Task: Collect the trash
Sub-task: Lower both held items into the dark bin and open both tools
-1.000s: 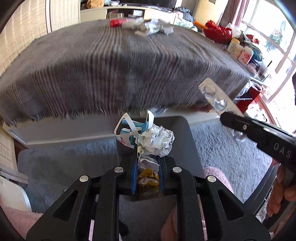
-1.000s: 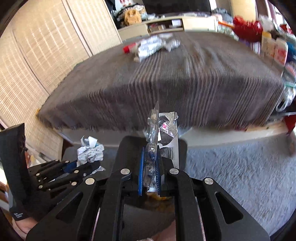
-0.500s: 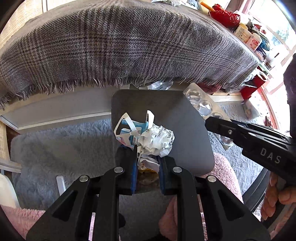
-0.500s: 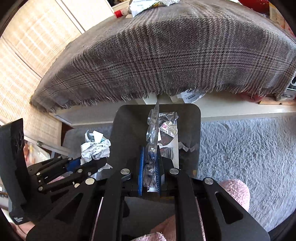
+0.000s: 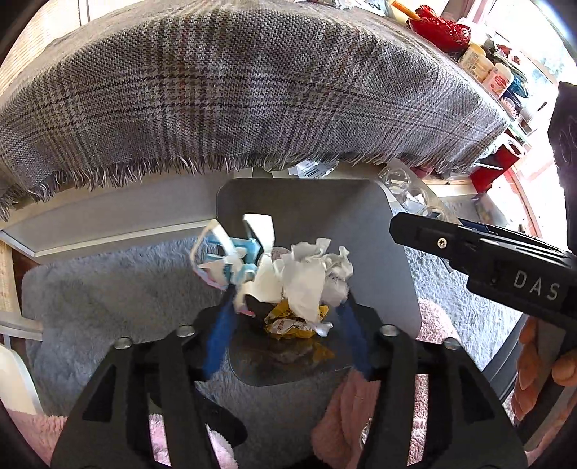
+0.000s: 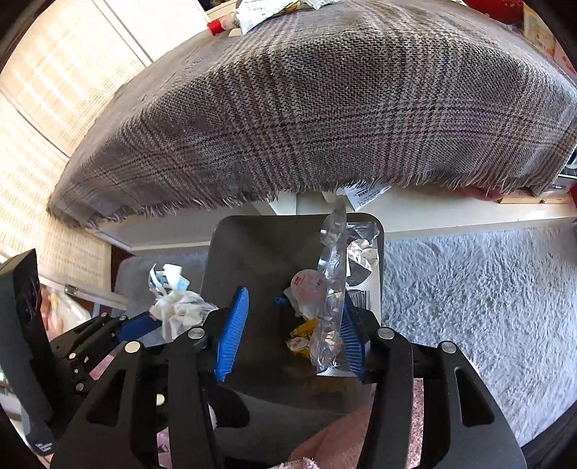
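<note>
With both claws poised over the grey bin [image 5: 317, 202] that stands on the pale rug [image 6: 468, 288] beneath the plaid-covered table [image 5: 252, 90], the step in hand is judged to be the drop of the gathered rubbish. The left claw [image 5: 285, 317] has just been opening: its blue pads [image 5: 220, 332] now stand spread, and the wad of crumpled paper [image 5: 306, 277], with a blue-and-white strip at its left, sits between and just ahead of the tips, no longer pinched, directly above the bin's mouth. The right claw [image 6: 288, 332] has likewise just been opening; its pads are apart, and the clear blister pack [image 6: 331, 274] leans against the right-hand pad only, upright and seemingly about to slide down. Below both claws, inside the bin, lie yellow wrappers [image 5: 288, 324] and a small round lid [image 6: 306, 285]. More rubbish [image 6: 259, 14] remains far ahead on the tabletop. The next move probably calls for letting both loads fall clear, perhaps with a slight shake should the blister pack cling, then lifting both claws toward the tabletop for the remaining pieces.
</note>
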`<state>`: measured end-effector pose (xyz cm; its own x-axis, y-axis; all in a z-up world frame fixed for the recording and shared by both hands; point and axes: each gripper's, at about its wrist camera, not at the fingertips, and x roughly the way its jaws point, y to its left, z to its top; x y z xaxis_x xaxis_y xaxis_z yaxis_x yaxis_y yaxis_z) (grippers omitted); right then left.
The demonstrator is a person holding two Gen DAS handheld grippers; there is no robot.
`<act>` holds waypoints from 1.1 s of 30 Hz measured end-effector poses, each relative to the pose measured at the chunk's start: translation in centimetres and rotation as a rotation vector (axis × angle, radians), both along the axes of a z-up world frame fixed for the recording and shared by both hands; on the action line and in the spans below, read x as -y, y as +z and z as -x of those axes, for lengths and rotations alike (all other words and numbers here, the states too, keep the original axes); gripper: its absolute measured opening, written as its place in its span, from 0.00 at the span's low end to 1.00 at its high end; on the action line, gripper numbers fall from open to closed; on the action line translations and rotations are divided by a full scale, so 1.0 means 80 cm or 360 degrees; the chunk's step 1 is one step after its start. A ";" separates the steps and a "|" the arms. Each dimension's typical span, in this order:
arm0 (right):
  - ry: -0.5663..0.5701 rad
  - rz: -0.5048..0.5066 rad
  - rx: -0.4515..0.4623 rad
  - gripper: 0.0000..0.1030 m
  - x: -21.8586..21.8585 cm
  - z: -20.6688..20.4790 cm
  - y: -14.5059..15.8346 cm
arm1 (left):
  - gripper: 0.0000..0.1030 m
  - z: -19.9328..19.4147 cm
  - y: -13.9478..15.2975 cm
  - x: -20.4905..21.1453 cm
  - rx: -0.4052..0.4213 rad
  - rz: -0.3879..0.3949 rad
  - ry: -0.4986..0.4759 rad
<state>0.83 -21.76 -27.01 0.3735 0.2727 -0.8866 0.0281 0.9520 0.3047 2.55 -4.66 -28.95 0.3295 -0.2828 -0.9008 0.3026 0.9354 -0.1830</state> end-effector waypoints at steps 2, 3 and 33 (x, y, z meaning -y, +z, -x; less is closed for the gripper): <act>-0.0008 -0.0040 -0.0005 0.65 0.001 0.000 0.001 | 0.66 0.000 0.004 0.001 0.0014 -0.0003 -0.0002; -0.0012 -0.0048 -0.0004 0.71 0.000 -0.001 0.001 | 0.72 -0.001 0.005 0.000 0.0019 -0.0005 -0.0002; 0.0011 -0.0195 0.0102 0.96 -0.009 0.004 0.040 | 0.87 0.002 0.034 -0.007 0.0150 -0.0043 0.0019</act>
